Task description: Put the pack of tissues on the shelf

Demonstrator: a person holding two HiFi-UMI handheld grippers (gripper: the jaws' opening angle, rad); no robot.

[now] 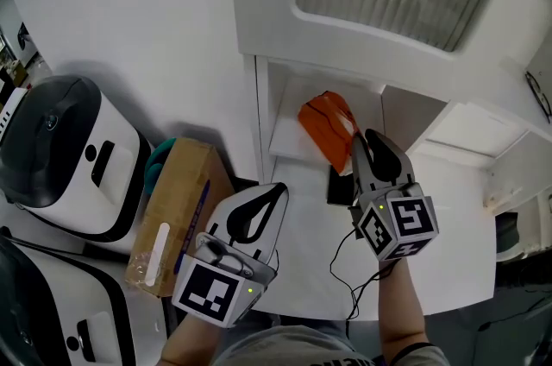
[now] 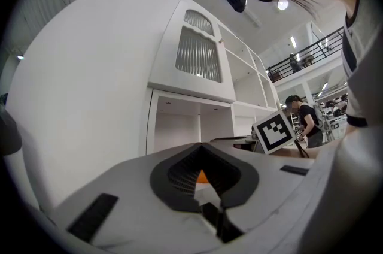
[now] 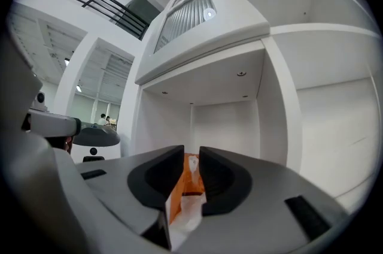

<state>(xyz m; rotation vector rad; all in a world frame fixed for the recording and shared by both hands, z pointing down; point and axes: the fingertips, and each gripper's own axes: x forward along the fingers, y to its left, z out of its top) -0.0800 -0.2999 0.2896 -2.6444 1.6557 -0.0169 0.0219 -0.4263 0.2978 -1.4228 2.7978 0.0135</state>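
The pack of tissues [image 1: 326, 124] is orange with a white end and sits at the mouth of the low white shelf compartment [image 1: 289, 138]. My right gripper [image 1: 362, 140] is shut on its near end. In the right gripper view the pack [image 3: 190, 178] fills the narrow gap between the dark pads, with the gripper [image 3: 191, 158] pointing into the compartment [image 3: 221, 121]. My left gripper [image 1: 276, 192] hovers lower left over the counter, shut and holding nothing. In the left gripper view its tips [image 2: 203, 203] meet, and a bit of orange shows through the hollow between the pads.
A cardboard box [image 1: 177, 209] lies on the left beside a white and black appliance [image 1: 60, 153]. A black flat object [image 1: 338, 183] and a thin cable [image 1: 355, 274] lie on the white counter [image 1: 448, 235]. A person [image 2: 306, 118] stands far off.
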